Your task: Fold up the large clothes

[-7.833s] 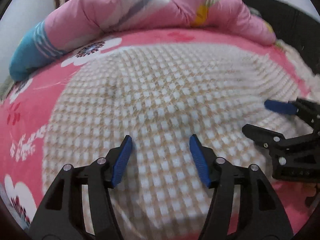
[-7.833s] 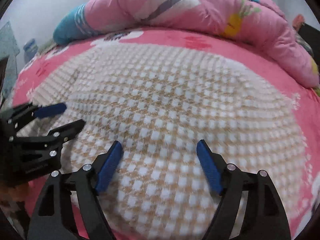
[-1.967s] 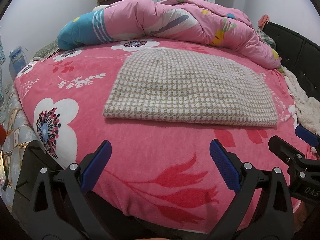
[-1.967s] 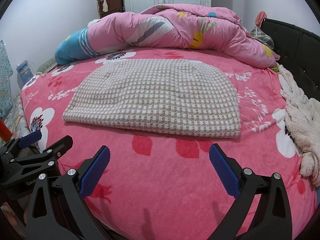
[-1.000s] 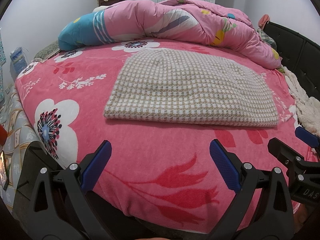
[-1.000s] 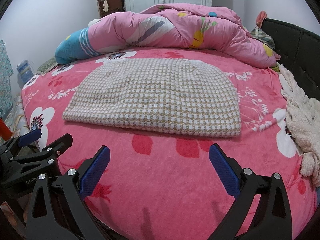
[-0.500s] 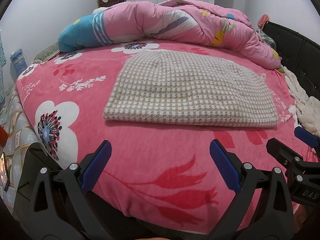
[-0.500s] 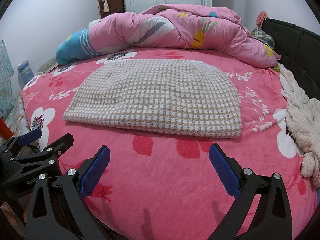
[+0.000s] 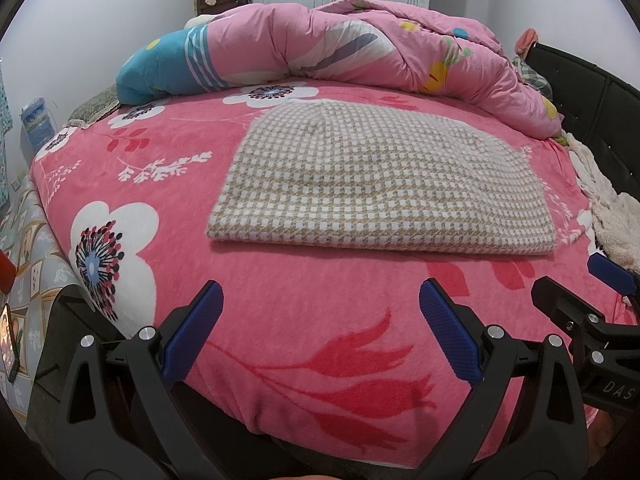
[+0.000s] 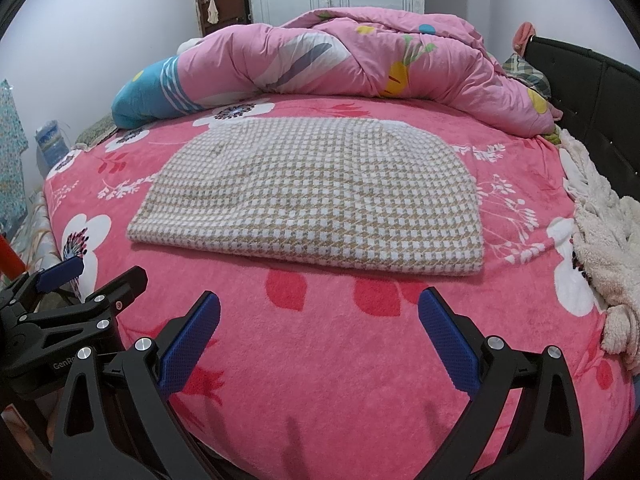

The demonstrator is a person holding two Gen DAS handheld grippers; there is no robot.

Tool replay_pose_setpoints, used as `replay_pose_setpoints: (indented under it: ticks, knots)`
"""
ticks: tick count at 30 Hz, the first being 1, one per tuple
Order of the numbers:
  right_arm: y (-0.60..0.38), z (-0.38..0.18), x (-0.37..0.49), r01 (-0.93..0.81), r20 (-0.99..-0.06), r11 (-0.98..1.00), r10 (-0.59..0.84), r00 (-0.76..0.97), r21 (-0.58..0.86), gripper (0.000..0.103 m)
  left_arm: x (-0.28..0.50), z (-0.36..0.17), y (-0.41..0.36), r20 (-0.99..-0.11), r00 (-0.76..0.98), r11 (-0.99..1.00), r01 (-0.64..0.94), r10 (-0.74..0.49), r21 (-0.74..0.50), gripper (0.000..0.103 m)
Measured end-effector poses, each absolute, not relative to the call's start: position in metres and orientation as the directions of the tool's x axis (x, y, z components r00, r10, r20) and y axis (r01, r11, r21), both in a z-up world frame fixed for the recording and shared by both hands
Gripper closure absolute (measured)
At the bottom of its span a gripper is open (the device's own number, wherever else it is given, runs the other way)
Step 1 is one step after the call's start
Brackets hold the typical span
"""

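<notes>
Both the left hand-held gripper (image 9: pixel 320 326) and the right hand-held gripper (image 10: pixel 319 330) hang spread and empty over the bed (image 9: pixel 280 312) edge. The checked garment (image 9: pixel 380 192) lies folded flat, so best leave it undisturbed, or pinch both near corners together for another fold.

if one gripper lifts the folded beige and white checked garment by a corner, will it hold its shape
Probably not. The folded beige and white checked garment looks like soft knit lying limp and flat on the pink floral bedspread, so it would likely droop and its layers fall open. Its thick folded edge suggests some weight, so a one-corner pinch may slip.
</notes>
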State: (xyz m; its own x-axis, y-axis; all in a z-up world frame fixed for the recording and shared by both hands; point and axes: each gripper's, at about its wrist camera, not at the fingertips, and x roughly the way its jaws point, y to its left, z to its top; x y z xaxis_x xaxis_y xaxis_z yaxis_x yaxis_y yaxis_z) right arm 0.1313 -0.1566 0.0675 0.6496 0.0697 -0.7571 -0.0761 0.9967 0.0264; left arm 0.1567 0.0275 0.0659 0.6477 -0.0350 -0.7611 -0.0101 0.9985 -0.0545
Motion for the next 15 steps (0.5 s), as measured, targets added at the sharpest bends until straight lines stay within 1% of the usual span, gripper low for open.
replay_pose_setpoints:
  ticks: [15]
  knots:
    - [-0.1557, 0.0658, 0.1341, -0.095, -0.763, 0.995, 0.080, 0.641, 0.025, 0.006, 0.1554, 0.0655, 0.0253, -0.761, 0.648, 0.999, -0.012, -0.032, -0.053, 0.008]
